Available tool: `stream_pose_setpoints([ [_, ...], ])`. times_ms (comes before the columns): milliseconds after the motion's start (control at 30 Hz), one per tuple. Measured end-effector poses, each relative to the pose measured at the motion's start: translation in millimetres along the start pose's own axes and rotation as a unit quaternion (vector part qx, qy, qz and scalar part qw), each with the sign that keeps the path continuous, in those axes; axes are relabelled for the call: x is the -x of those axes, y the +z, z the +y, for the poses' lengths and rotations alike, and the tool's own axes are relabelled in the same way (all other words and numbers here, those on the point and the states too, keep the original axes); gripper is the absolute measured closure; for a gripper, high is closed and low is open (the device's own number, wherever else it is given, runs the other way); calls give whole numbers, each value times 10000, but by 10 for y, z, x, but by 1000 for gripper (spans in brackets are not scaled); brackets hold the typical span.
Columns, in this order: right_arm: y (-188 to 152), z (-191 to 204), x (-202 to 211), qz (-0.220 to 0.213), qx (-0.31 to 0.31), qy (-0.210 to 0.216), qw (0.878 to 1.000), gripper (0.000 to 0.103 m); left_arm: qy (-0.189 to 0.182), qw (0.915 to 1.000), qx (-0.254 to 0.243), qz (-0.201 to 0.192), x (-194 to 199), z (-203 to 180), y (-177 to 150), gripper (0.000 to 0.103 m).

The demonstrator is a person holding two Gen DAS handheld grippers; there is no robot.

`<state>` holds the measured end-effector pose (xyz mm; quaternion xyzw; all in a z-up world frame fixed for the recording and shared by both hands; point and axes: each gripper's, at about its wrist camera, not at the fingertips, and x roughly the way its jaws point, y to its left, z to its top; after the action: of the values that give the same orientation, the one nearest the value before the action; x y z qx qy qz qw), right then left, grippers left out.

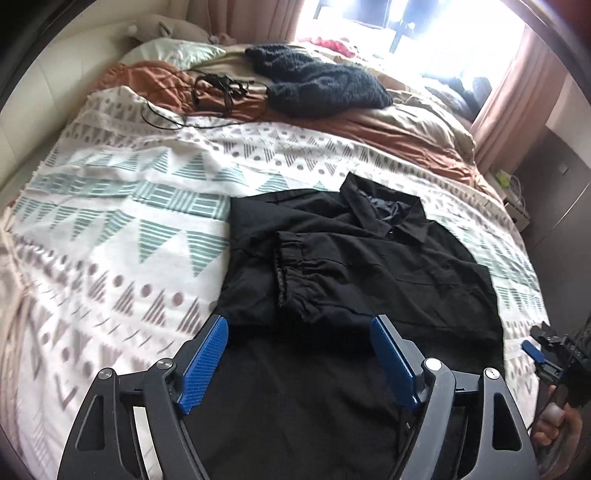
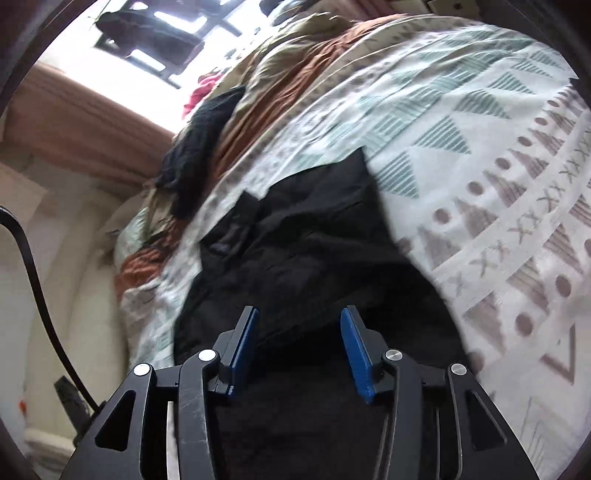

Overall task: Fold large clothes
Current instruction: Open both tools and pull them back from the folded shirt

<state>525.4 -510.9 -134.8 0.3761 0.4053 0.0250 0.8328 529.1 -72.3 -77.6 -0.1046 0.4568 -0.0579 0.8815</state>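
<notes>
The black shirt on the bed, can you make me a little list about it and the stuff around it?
garment: black shirt, collar at the far end
fold state: one sleeve with a gathered cuff folded across the front
lies on: patterned blanket with triangles and dots
left hand-held gripper: open, above the shirt's near part, nothing between its blue pads
right hand-held gripper: open, above the shirt, holding nothing
farther back: dark fuzzy garment, orange-brown sheet, tangled black cord
light: bright window behind the bed

Jacket point(image 1: 369, 266) on blanket point(image 1: 129, 221), sweater point(image 1: 321, 85) behind it, cords point(image 1: 218, 88) left of sweater
</notes>
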Motion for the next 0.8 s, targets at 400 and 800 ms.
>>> stream_pose_setpoints([
  [400,-518,400,580,-52,634,-99,9979,14,414,9969,61,-665,1209,296,-307,9],
  [800,-759,393,1209,-425,364,-18,9984,0,449,9915,440,-1136,2044,715,-701,4],
])
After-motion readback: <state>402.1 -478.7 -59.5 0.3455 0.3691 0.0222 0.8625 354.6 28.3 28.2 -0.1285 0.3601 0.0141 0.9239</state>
